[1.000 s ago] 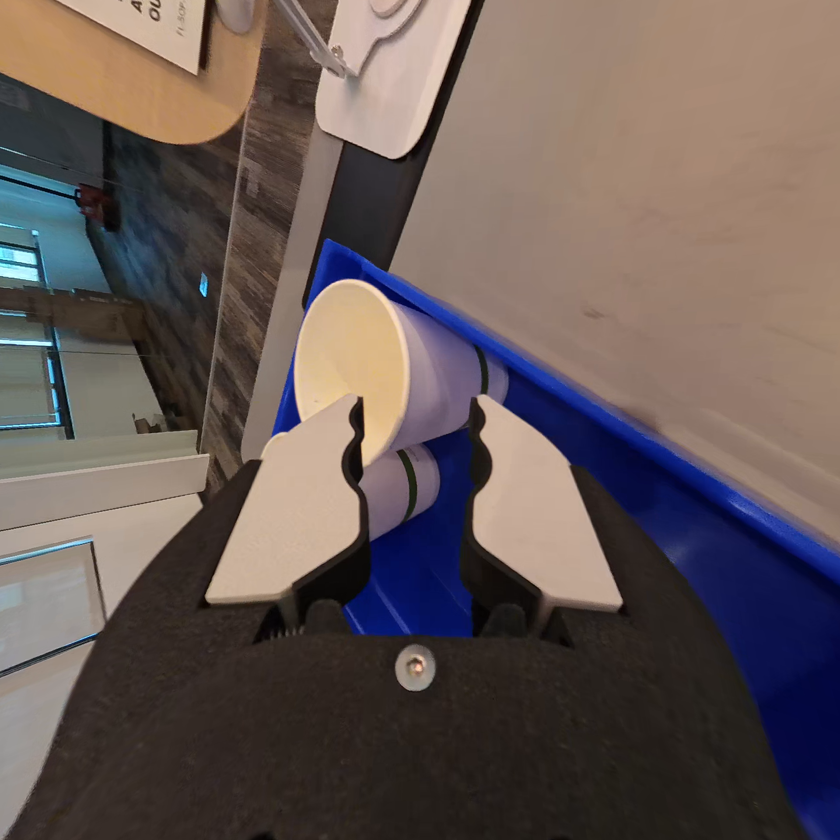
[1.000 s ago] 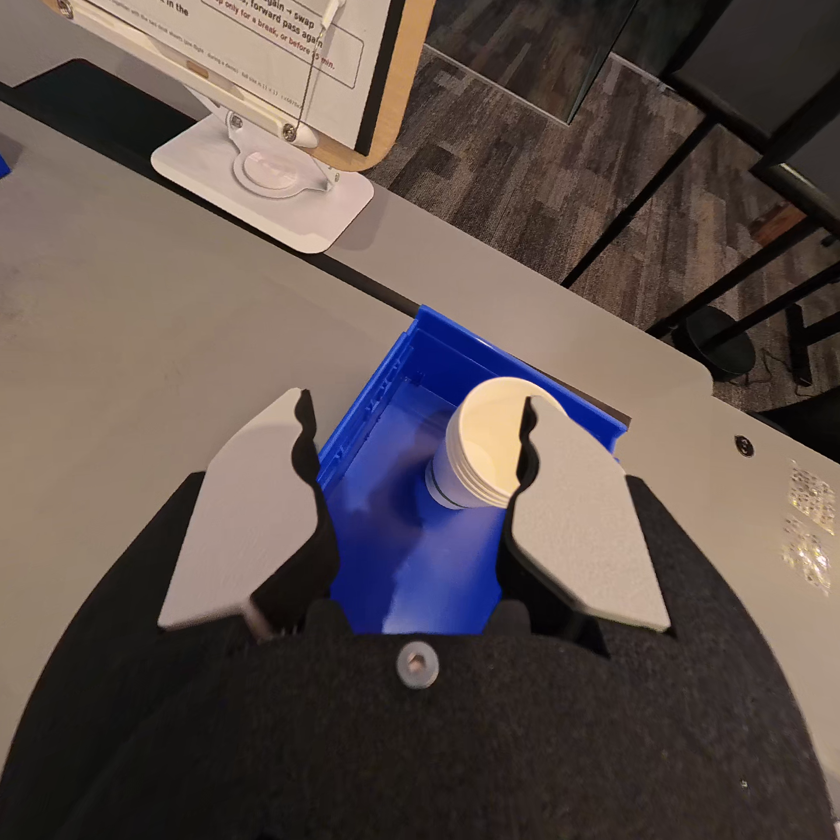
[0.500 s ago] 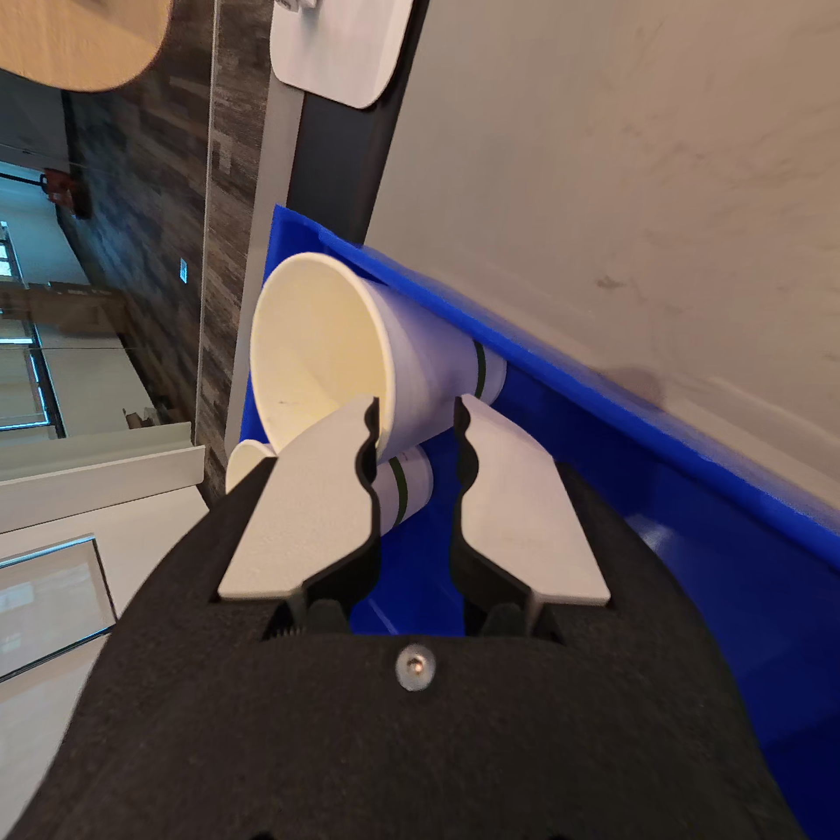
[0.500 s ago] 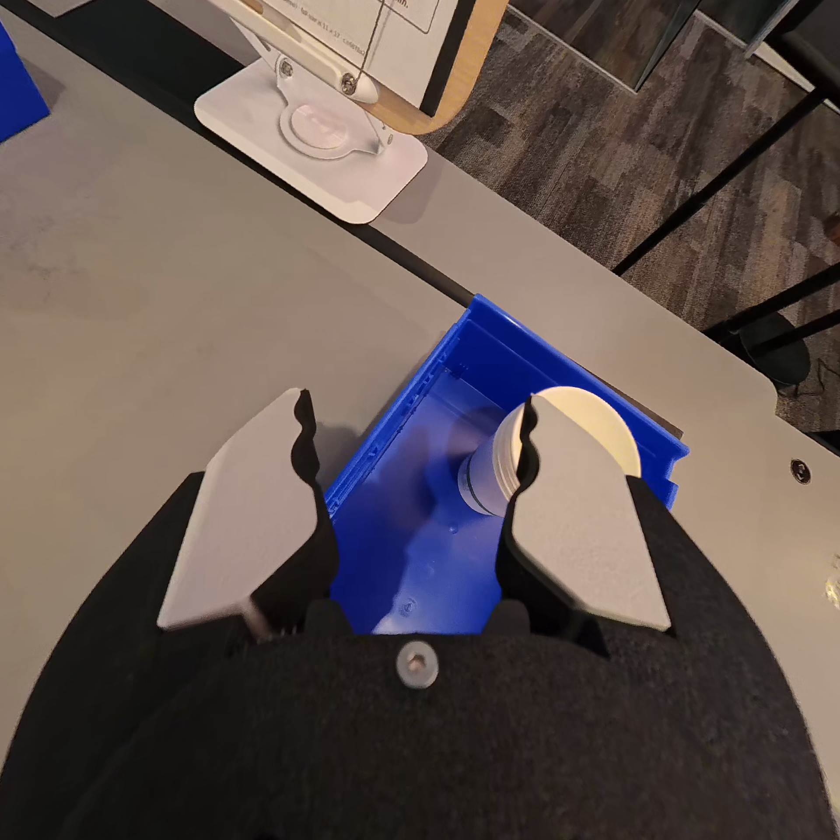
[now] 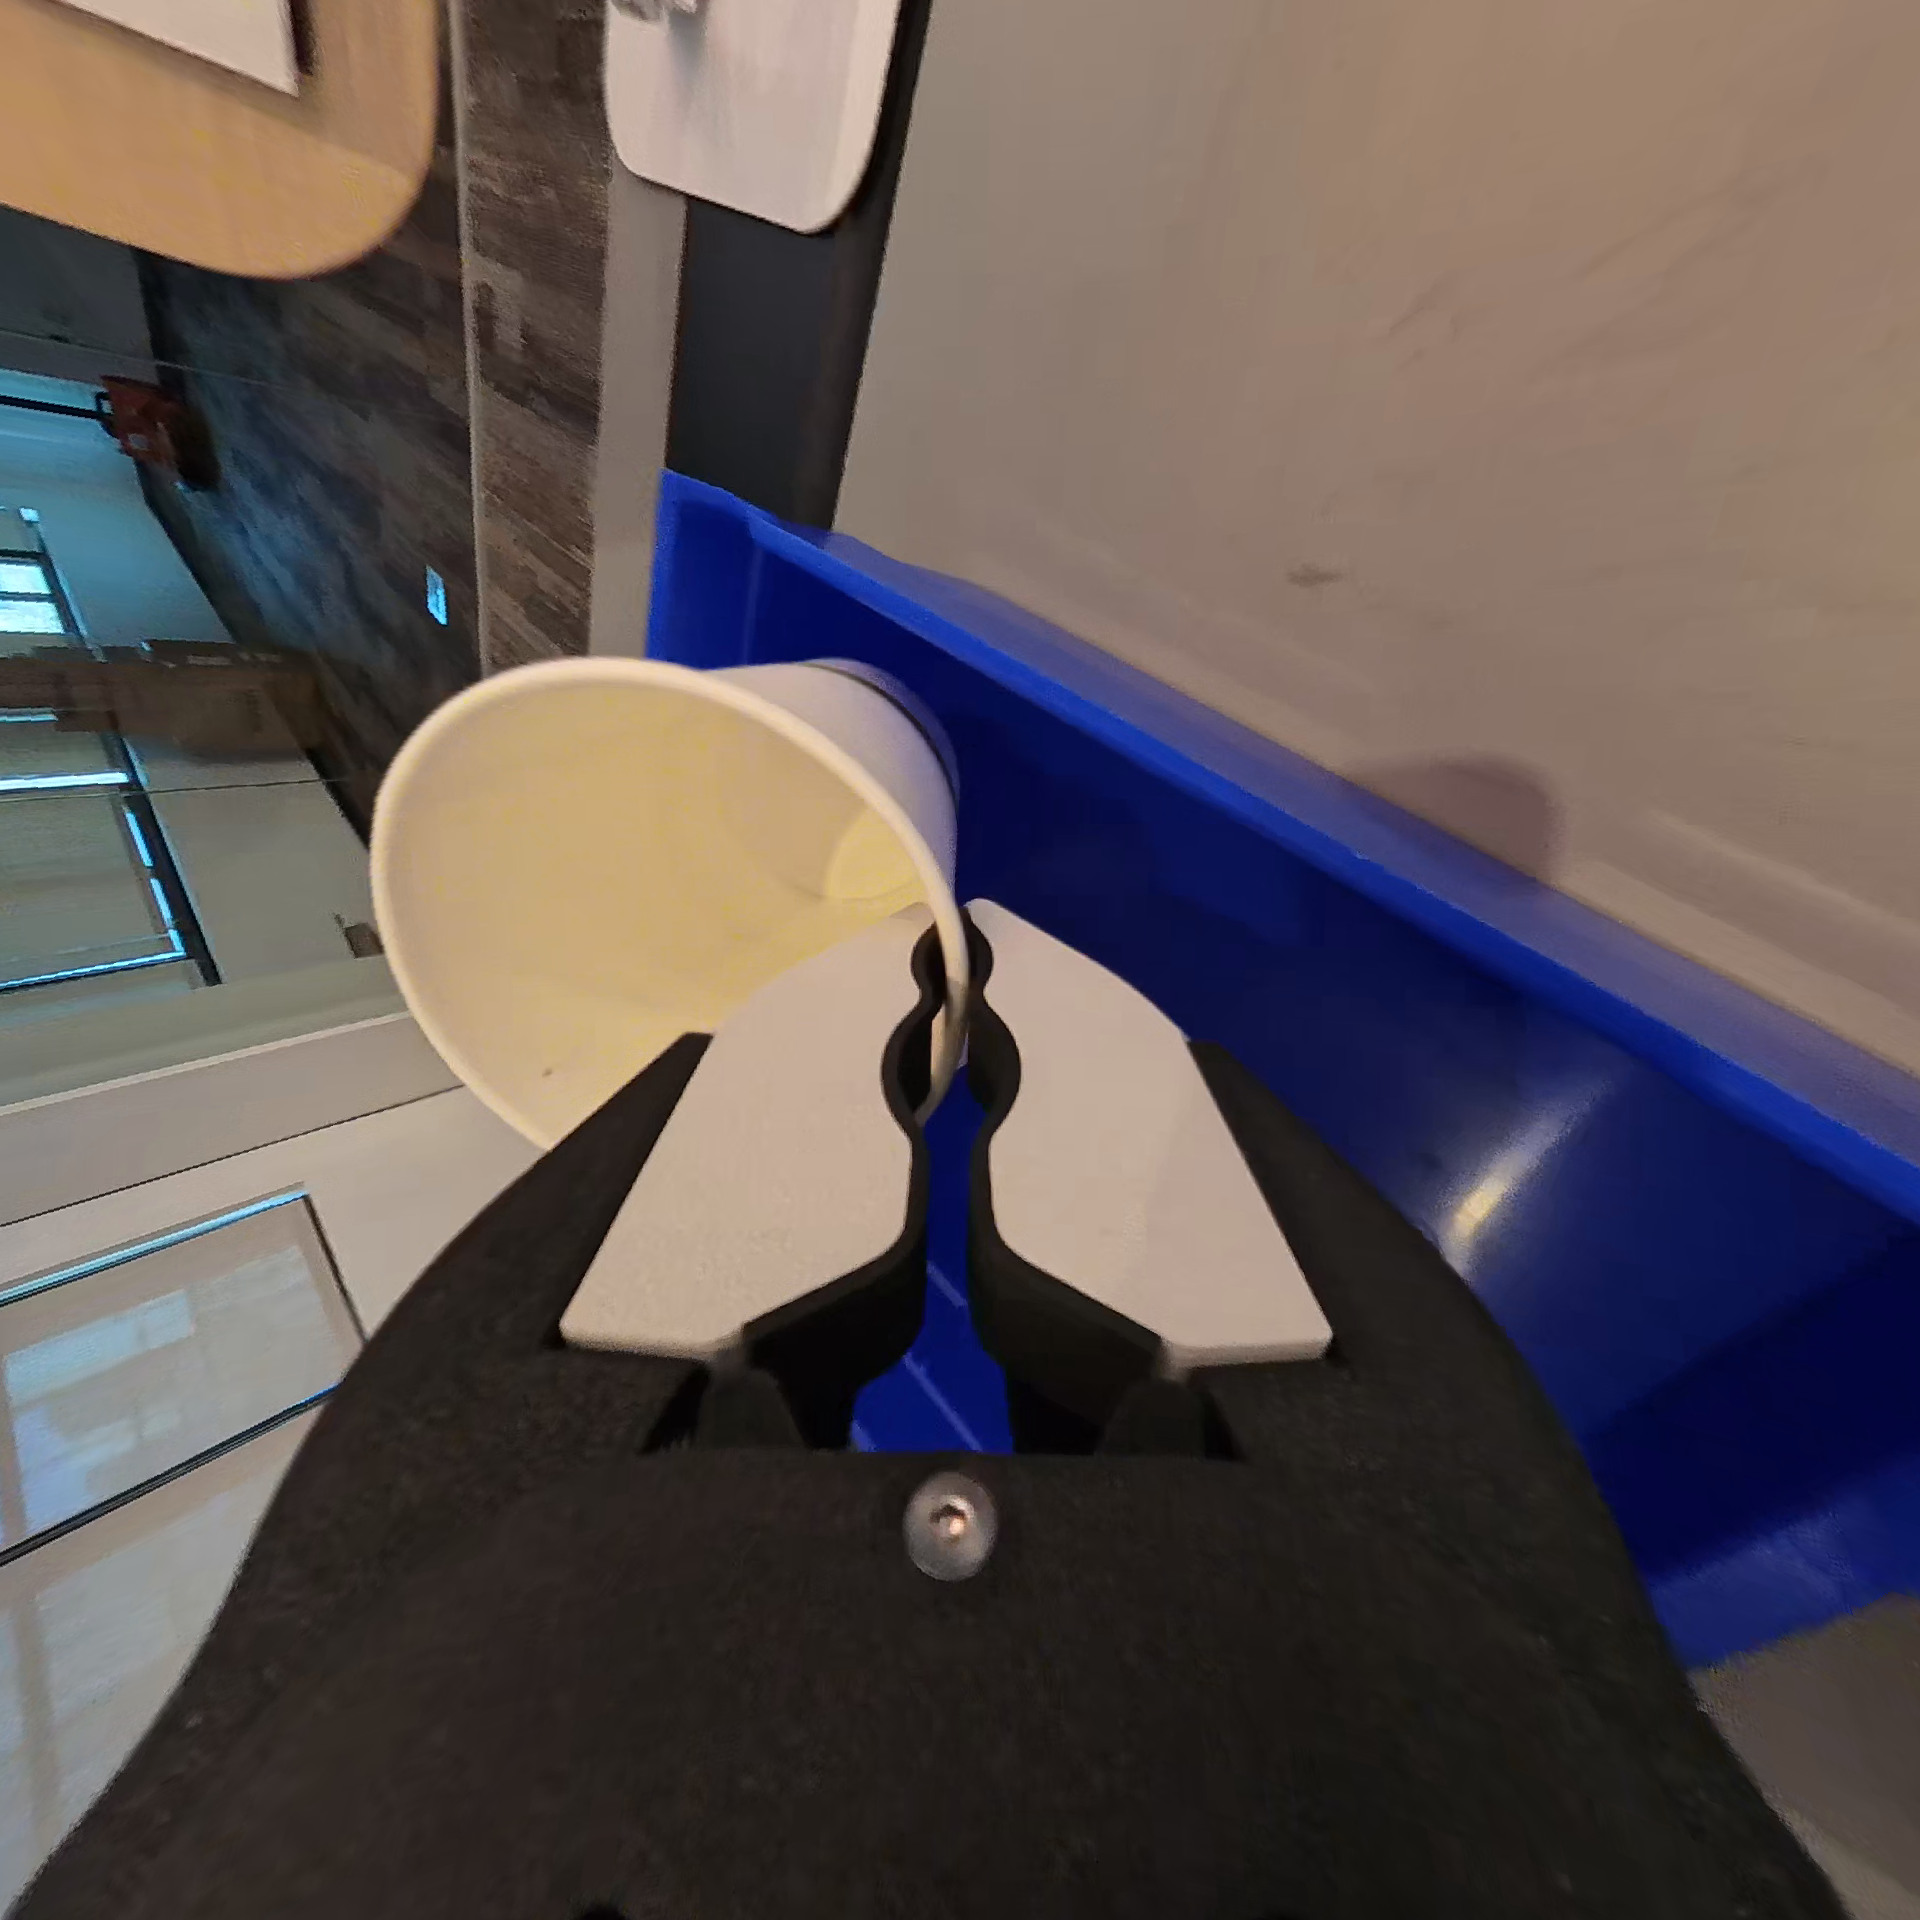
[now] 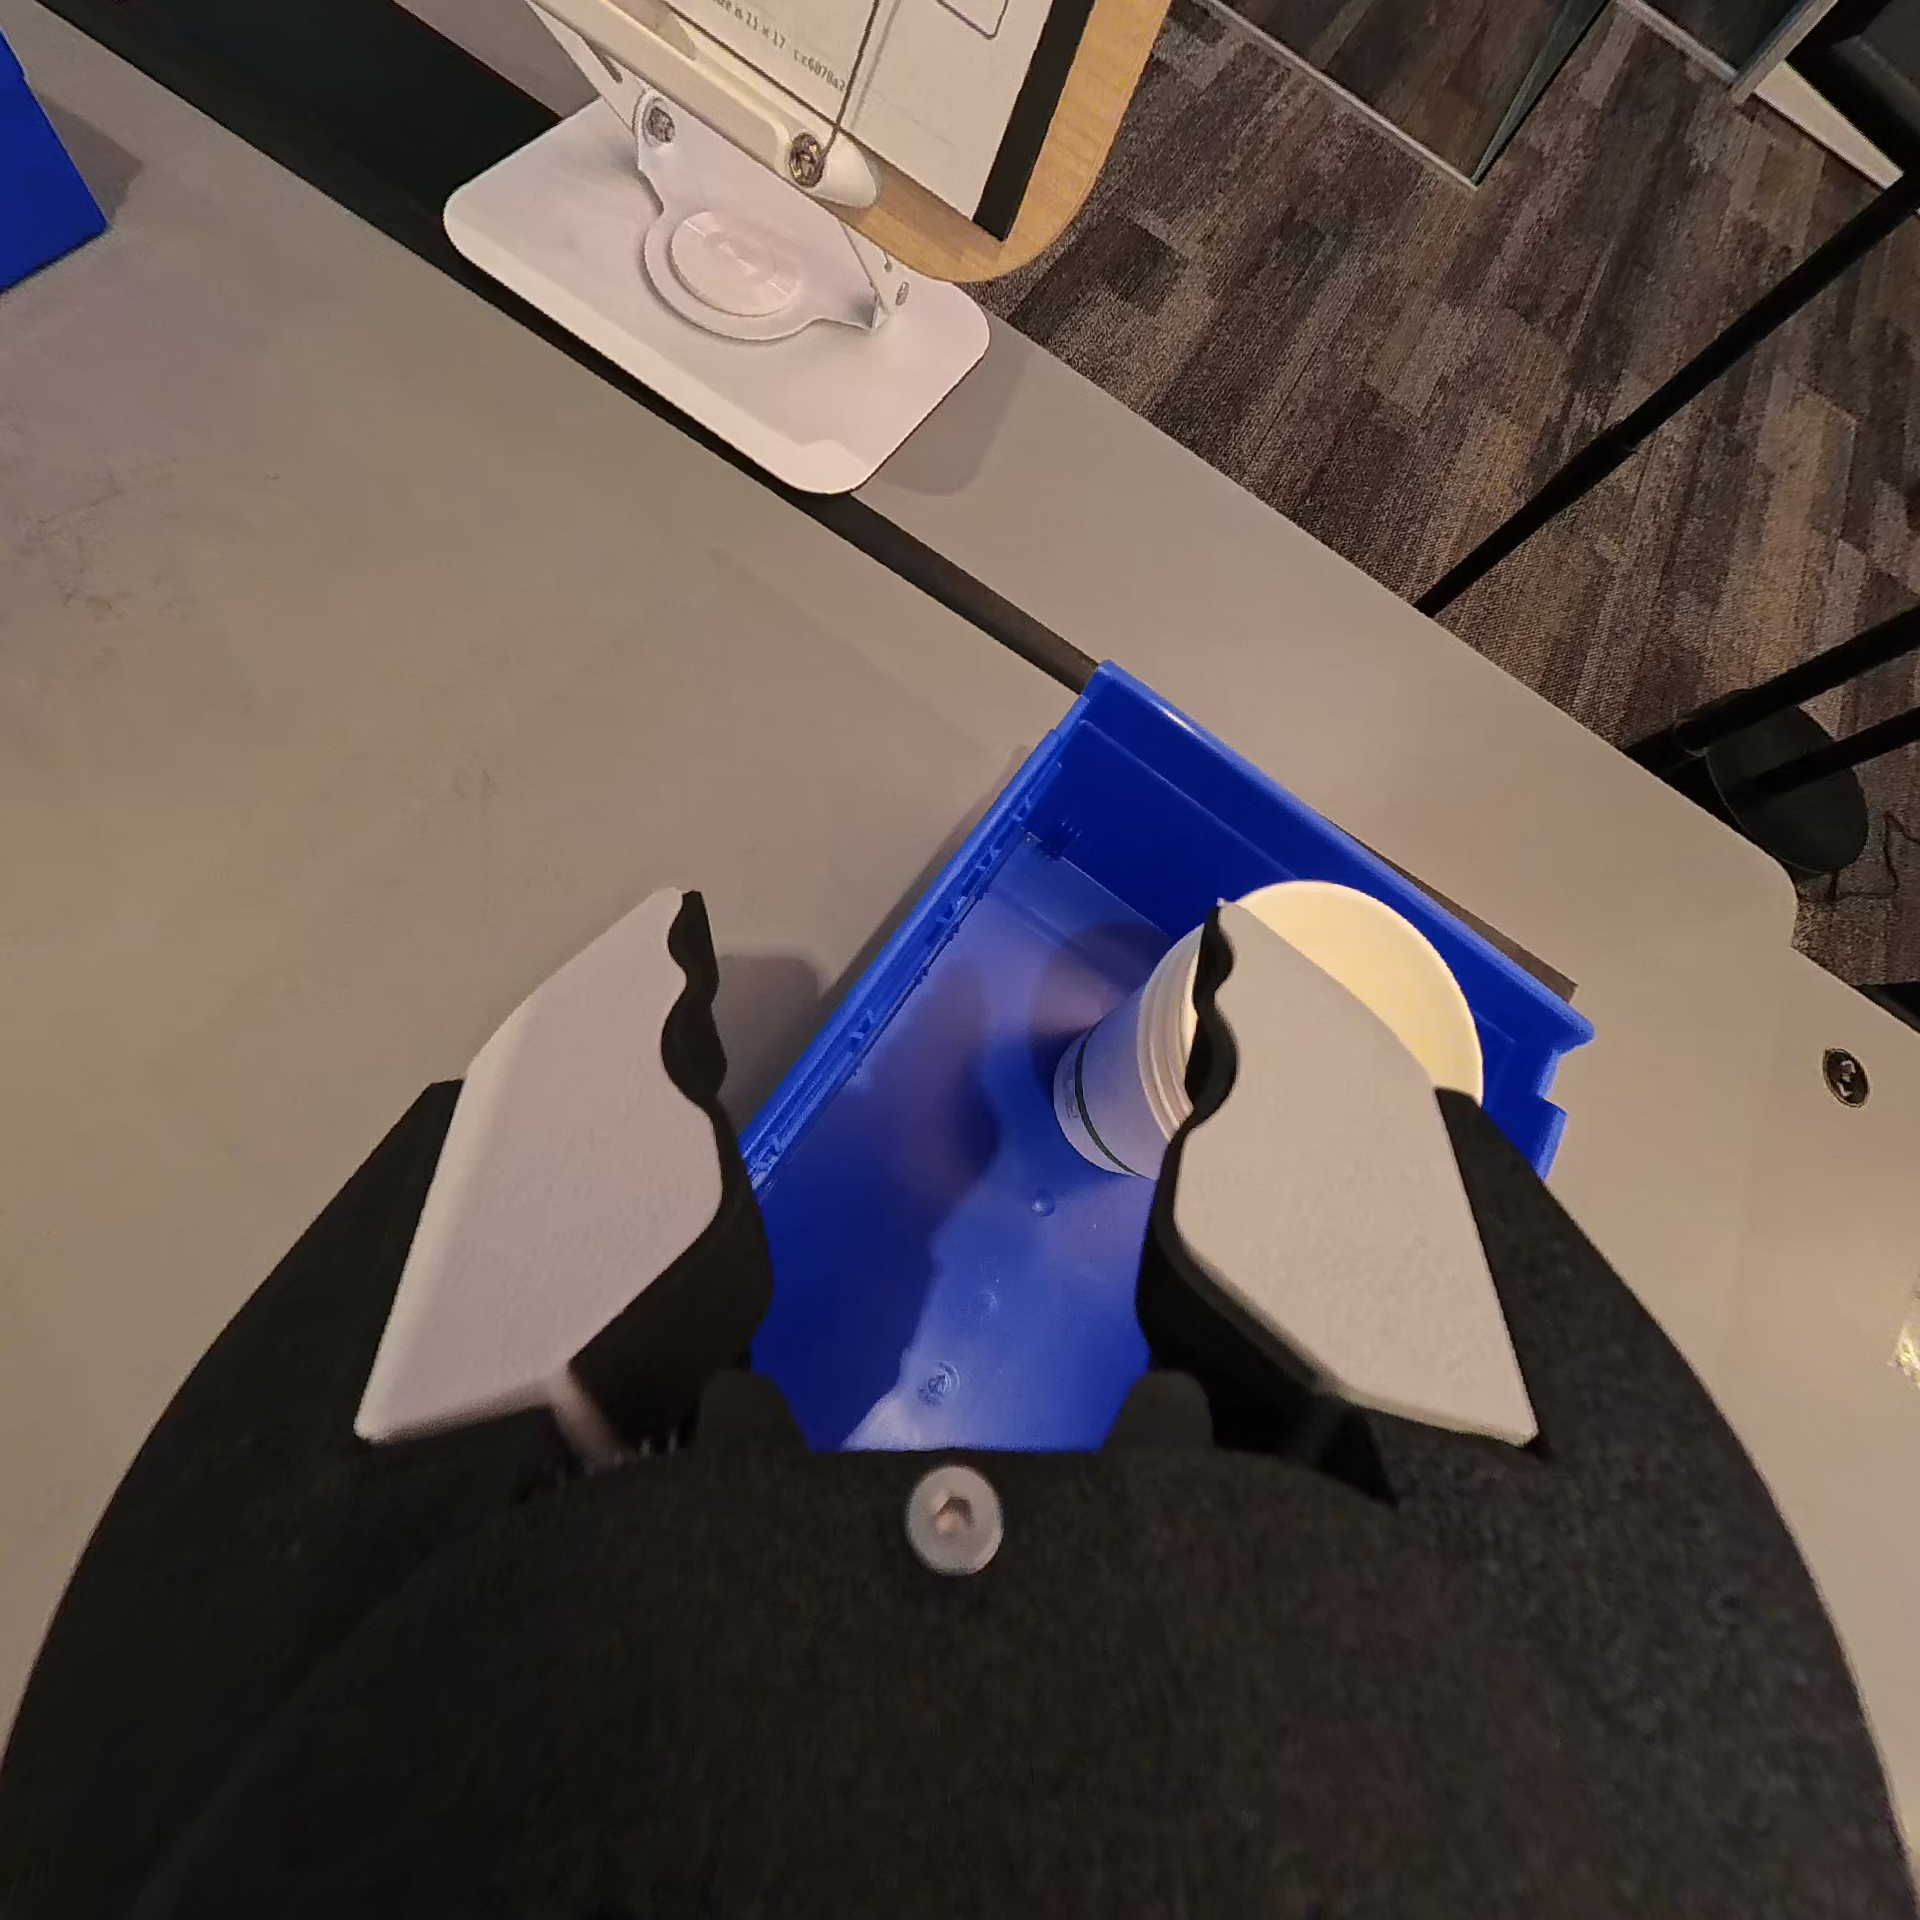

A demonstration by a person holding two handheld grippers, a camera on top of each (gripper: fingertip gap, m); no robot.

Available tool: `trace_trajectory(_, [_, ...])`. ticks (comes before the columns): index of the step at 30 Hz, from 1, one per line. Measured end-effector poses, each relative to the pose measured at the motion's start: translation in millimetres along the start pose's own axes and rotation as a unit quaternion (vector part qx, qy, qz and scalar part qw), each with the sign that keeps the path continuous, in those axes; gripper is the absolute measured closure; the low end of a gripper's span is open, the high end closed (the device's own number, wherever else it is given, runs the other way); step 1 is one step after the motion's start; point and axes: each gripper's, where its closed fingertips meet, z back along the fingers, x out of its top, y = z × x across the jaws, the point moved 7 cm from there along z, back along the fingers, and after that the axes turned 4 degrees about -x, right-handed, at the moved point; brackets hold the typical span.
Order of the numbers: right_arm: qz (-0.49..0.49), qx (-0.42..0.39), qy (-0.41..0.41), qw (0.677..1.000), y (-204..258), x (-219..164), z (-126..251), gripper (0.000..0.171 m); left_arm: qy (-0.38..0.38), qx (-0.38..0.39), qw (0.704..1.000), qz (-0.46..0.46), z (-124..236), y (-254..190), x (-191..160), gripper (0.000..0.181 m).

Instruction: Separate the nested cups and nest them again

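In the left wrist view, my left gripper (image 5: 951,966) is shut on the rim of a white paper cup (image 5: 644,883). The cup lies on its side with its mouth toward the camera, held over a blue bin (image 5: 1351,935). In the right wrist view, my right gripper (image 6: 951,914) is open and empty above a blue bin (image 6: 1247,769). A stack of nested white cups (image 6: 1122,1081) with a dark band stands in that bin's far right corner. My right finger (image 6: 1340,1164) hides part of the stack.
The bins sit on a grey table (image 6: 416,644). A sign on a white stand base (image 6: 727,301) stands at the table's far edge. The corner of another blue bin (image 6: 42,187) shows at the far left. The floor drops off beyond the far edge.
My left gripper has closed on the cup's rim and drawn the cup toward it; the second cup below it is out of sight. My right gripper stays open and has drifted over the bin.
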Motion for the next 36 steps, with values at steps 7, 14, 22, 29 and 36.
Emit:
trace_trajectory(7, [0.039,0.013,-0.058,0.997,19,18,10,0.086,-0.069,0.13,0.989,-0.008,95,5,25,0.181])
trace_trajectory(14, [0.191,0.2,-0.262,0.925,108,53,44,0.084,-0.279,0.07,0.952,-0.109,149,-49,98,0.181])
trace_trajectory(22, [0.337,0.256,-0.309,0.852,172,45,54,0.078,-0.372,-0.083,0.899,-0.218,144,-116,158,0.181])
trace_trajectory(29, [0.354,0.314,-0.272,0.838,188,37,42,0.079,-0.397,-0.119,0.876,-0.249,146,-137,170,0.181])
trace_trajectory(36, [0.353,0.357,-0.244,0.83,195,31,34,0.083,-0.375,-0.117,0.878,-0.272,142,-146,172,0.181])
